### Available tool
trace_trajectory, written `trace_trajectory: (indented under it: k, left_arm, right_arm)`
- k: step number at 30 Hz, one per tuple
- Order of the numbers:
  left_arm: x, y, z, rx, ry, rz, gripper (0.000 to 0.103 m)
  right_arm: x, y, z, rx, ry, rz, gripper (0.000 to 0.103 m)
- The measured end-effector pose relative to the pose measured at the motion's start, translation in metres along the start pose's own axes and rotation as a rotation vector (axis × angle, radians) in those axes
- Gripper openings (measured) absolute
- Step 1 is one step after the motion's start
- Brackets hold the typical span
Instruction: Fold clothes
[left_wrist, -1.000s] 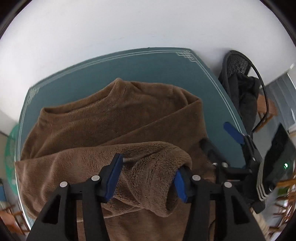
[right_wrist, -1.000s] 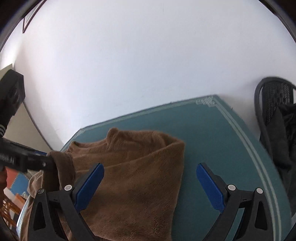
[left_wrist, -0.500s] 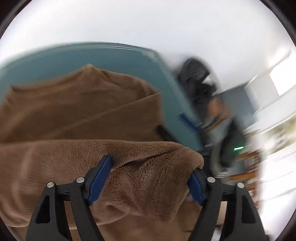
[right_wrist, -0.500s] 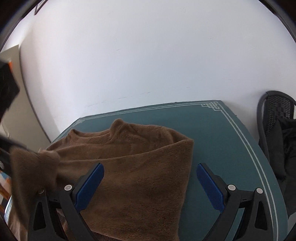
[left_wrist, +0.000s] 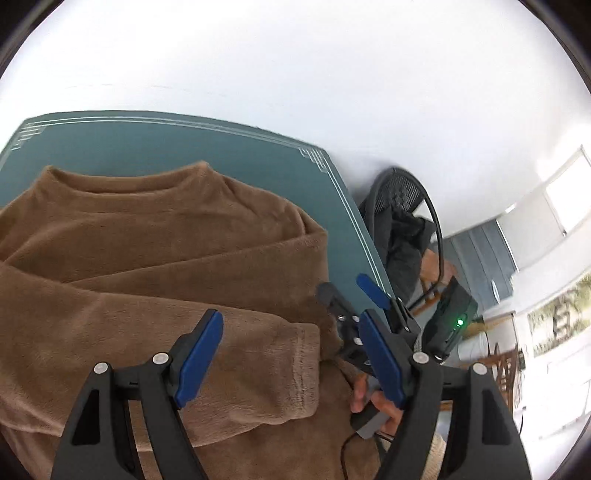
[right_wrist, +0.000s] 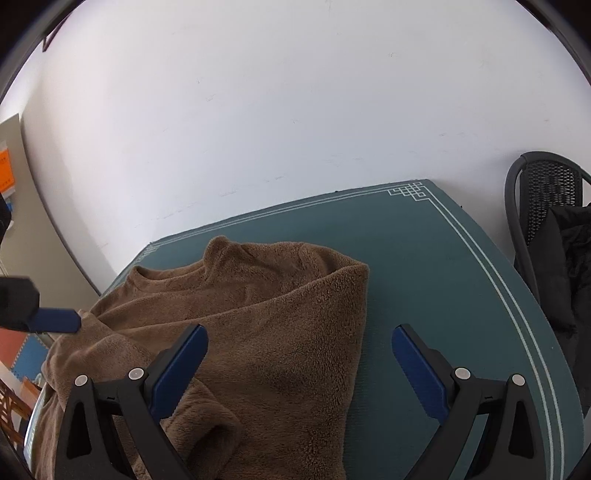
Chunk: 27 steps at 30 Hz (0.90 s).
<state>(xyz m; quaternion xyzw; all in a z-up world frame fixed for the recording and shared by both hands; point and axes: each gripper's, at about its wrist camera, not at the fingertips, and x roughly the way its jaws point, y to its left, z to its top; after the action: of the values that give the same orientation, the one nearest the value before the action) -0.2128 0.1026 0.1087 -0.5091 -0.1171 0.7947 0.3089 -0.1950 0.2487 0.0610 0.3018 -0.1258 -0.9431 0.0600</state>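
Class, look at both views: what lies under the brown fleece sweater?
The brown fleece sweater lies on a teal table with white border lines. Whatever sits beneath the fabric itself is covered.

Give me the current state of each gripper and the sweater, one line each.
Left gripper: open, fingers either side of the sleeve cuff, not pinching it.
Right gripper: open, empty, above the sweater's right edge.
Fuzzy brown sweater: lying on the green table, partly folded, one sleeve laid across the body.
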Motion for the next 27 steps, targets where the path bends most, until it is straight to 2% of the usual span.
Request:
trace_trajectory:
  k: [2,6,8,9,11,13,16,20,26,27]
  left_arm:
    - [-0.012,0.011,-0.006,-0.016,-0.025,0.026,0.080]
    - [-0.041,0.056,-0.028,-0.090,-0.077,0.115,0.080]
    - [-0.057,0.083,-0.040,-0.136,-0.104,0.164,0.080]
    - [-0.064,0.097,-0.046,-0.159,-0.118,0.188,0.080]
    - [-0.080,0.125,-0.058,-0.215,-0.142,0.236,0.080]
    - [-0.098,0.155,-0.070,-0.283,-0.164,0.284,0.080]
    - [-0.116,0.190,-0.086,-0.365,-0.190,0.305,0.080]
    - [-0.131,0.222,-0.099,-0.432,-0.235,0.309,0.080]
    - [-0.133,0.249,-0.098,-0.474,-0.263,0.280,0.080]
    - [-0.134,0.254,-0.097,-0.479,-0.260,0.278,0.080]
  right_arm:
    - [-0.003,-0.003,0.003,0.015,0.009,0.058,0.101]
    - [-0.001,-0.015,0.013,0.130,0.118,0.291,0.101]
    - [-0.002,-0.019,0.014,0.186,0.179,0.376,0.101]
    - [-0.003,-0.020,0.015,0.202,0.207,0.411,0.100]
    - [-0.010,-0.016,0.018,0.208,0.248,0.459,0.088]
    - [-0.020,-0.007,0.018,0.178,0.277,0.486,0.068]
    - [-0.026,0.007,0.002,0.149,0.346,0.484,0.066]
    - [-0.022,0.021,-0.023,0.120,0.413,0.373,0.066]
    - [0.006,0.032,-0.020,0.184,0.449,0.429,0.064]
    - [0.012,0.035,-0.019,0.182,0.456,0.424,0.056]
